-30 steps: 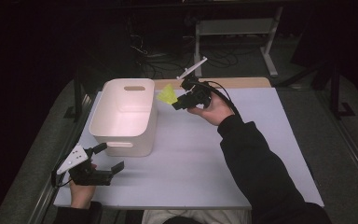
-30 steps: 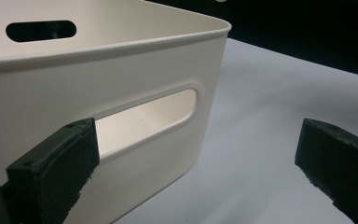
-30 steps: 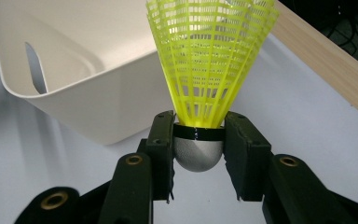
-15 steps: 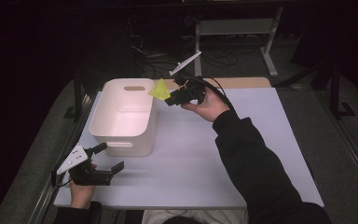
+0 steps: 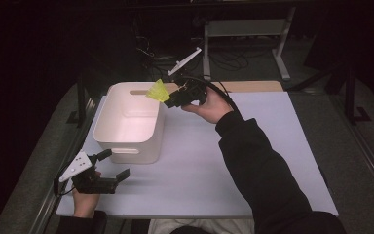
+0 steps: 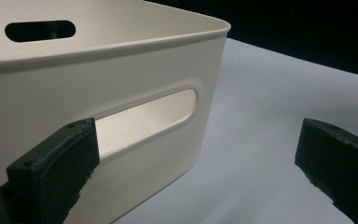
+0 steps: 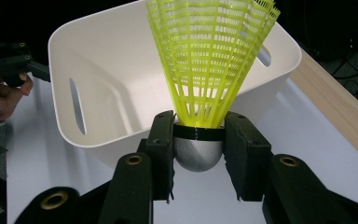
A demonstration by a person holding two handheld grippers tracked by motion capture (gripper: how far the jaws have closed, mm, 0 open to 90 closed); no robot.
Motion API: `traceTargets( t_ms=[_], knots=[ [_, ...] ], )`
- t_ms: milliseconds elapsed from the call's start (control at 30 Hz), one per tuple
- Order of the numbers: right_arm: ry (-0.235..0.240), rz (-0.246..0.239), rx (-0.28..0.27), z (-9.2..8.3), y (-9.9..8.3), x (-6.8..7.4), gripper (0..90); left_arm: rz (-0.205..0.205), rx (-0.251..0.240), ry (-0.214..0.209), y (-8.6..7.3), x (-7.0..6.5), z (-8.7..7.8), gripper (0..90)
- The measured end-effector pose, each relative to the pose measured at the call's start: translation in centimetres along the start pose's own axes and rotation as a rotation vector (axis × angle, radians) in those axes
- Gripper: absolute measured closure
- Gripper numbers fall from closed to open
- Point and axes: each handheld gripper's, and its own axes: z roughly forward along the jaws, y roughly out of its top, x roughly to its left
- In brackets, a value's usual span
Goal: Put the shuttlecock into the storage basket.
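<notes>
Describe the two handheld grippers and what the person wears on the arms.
Both grippers are black, each with two blocky black jaws; brass-coloured rivets show on the right gripper. The left gripper and the right one each carry a grey three-cornered plate on top. A black cable trails from the right gripper. The right arm wears a black long sleeve.

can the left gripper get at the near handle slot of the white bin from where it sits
Probably yes: the left gripper sits open just in front of the white bin, its handle slot right ahead, nothing between.
</notes>
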Motion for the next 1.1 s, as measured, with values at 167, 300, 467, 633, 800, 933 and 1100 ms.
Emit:
traceTargets(
  t_ms=[167,300,467,633,800,933,1100],
  knots=[
    [0.011,-0.015,0.002,0.5,0.5,0.4,63.4,-0.001,0.0,-0.001,0.0,0.0,0.0,0.0],
    [0.016,-0.034,0.002,0.7,1.0,0.8,63.4,-0.001,0.0,-0.001,0.0,0.0,0.0,0.0],
    [0.024,-0.049,0.006,0.9,1.7,1.5,63.4,-0.002,-0.001,-0.001,0.0,0.0,0.0,0.0],
    [0.038,-0.053,-0.003,1.2,2.0,1.9,63.4,-0.002,-0.001,-0.001,0.0,0.0,0.0,0.0],
    [0.047,-0.059,-0.001,1.5,2.3,2.2,63.4,-0.002,-0.001,-0.001,0.0,0.0,0.0,0.0],
    [0.055,-0.067,-0.001,1.7,2.6,2.6,63.4,-0.002,-0.002,-0.001,0.0,0.0,0.0,0.0],
    [0.067,-0.077,0.005,2.3,2.9,3.0,63.4,-0.003,-0.003,-0.002,0.0,0.0,0.0,0.0]
  ],
)
